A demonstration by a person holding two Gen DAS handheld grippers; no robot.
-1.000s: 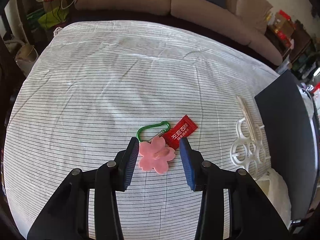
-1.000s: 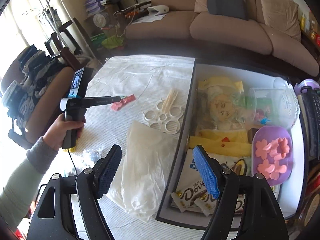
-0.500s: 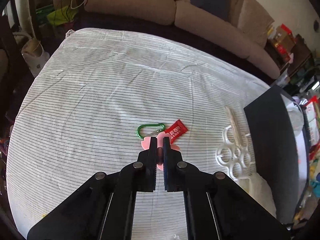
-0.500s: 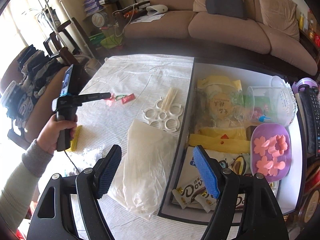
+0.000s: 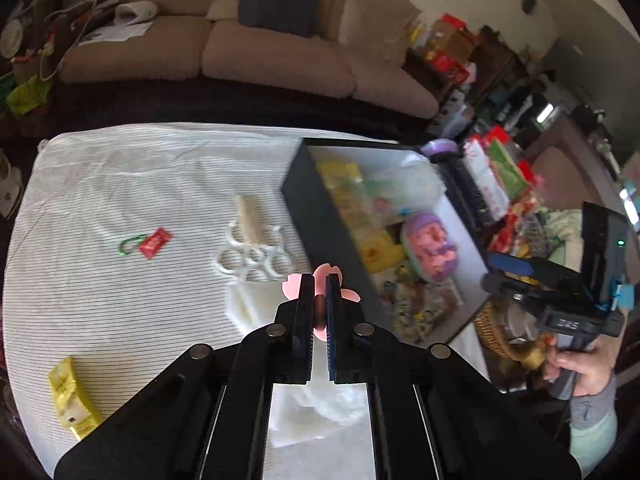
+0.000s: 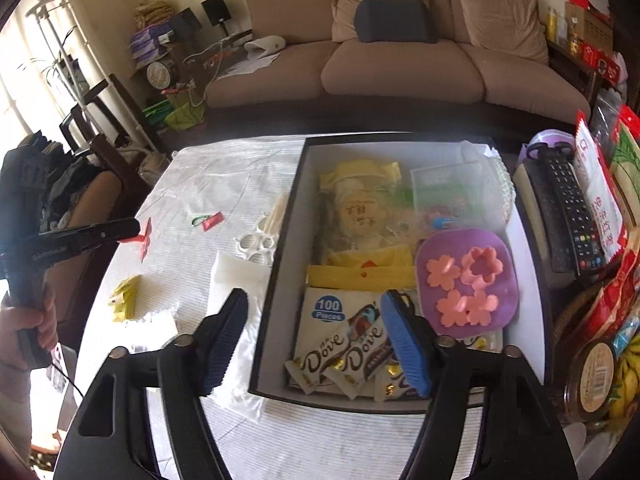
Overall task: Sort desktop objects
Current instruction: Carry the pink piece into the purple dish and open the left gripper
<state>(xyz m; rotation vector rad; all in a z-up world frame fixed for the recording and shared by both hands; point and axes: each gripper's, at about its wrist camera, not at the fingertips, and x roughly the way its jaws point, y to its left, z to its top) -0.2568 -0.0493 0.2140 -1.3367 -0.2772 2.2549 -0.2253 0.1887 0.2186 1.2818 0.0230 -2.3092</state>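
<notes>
My left gripper [image 5: 319,286] is shut on a pink flower-shaped piece [image 5: 325,274] and holds it in the air over the striped cloth, near the left wall of the black box [image 5: 304,208]. In the right wrist view the left gripper [image 6: 138,229] holds the flower [image 6: 145,240] edge-on above the table. My right gripper [image 6: 316,340] is open and empty, hovering over the box's near left corner [image 6: 260,344]. Inside the box a purple tray [image 6: 466,276] holds several pink flowers [image 6: 444,272].
A red sachet [image 5: 154,242] and green carabiner [image 5: 130,245] lie on the cloth. A white ring holder [image 5: 250,258], yellow packet [image 5: 72,400] and white plastic bag [image 6: 232,280] are nearby. The box holds Dove chocolates [image 6: 348,360] and yellow packets. A remote [image 6: 568,208] lies to the right.
My left gripper closed on the pink flower, lifted it off the cloth and swung right toward the box. The red sachet and carabiner stayed behind. My right gripper stayed open.
</notes>
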